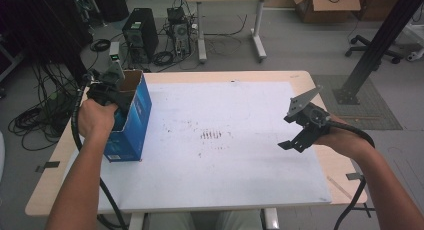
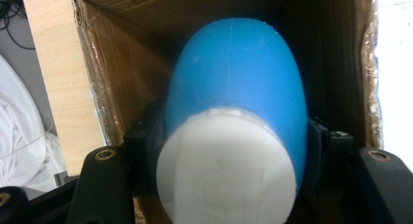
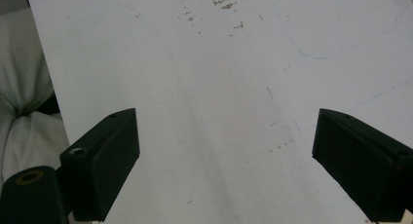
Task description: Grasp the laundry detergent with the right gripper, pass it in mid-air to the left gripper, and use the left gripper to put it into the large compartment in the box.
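Blue bottle (image 2: 234, 78) with a white cap (image 2: 226, 168), pinched at its sides, sits down inside an open blue cardboard box (image 1: 131, 121) standing upright near the table's left edge.

Left gripper (image 1: 111, 87): far left, pointed downward — jaws clamped, something held between them.
Right gripper (image 1: 295, 140): right side, raised, tilted down — jaws spread wide, nothing between them.

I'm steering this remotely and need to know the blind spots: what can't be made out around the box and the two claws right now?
- High view: the left claw reaches into the blue box; the box walls hide its tips and the contents.
- Left gripper view: the blue bottle with its white cap blocks the box floor; the cap is blurred and cut off below.
- Right gripper view: the open right claw sees bare white board.
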A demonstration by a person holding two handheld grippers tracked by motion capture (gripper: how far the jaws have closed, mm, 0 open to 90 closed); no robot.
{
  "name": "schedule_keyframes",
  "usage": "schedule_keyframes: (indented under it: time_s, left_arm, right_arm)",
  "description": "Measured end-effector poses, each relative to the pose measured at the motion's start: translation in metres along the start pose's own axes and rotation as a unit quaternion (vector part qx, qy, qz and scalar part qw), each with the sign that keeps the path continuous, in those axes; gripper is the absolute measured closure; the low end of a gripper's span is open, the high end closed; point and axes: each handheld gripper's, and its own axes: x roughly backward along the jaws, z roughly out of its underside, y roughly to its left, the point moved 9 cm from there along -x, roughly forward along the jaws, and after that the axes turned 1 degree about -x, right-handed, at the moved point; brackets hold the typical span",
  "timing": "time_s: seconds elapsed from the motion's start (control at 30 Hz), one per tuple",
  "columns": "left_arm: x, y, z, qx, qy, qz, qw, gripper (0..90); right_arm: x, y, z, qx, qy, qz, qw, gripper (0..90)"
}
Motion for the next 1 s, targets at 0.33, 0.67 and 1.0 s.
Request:
schedule_keyframes:
  time_s: [0.33,0.67,1.0]
  left_arm:
    - [0.005,0.002,0.001,0.004,-0.010,0.027,0.9996,30.3]
    - [0.025,0.002,-0.001,-0.003,-0.033,0.044,0.9985,24.7]
    - [0.047,0.002,-0.002,-0.008,-0.049,0.055,0.9972,19.4]
  right_arm:
    - [0.002,0.002,0.003,-0.002,0.002,0.002,1.0000,9.8]
    - [0.005,0.004,0.002,0.001,0.001,0.004,1.0000,9.8]
    - [0.007,0.006,-0.001,0.005,-0.002,0.006,1.0000,9.8]
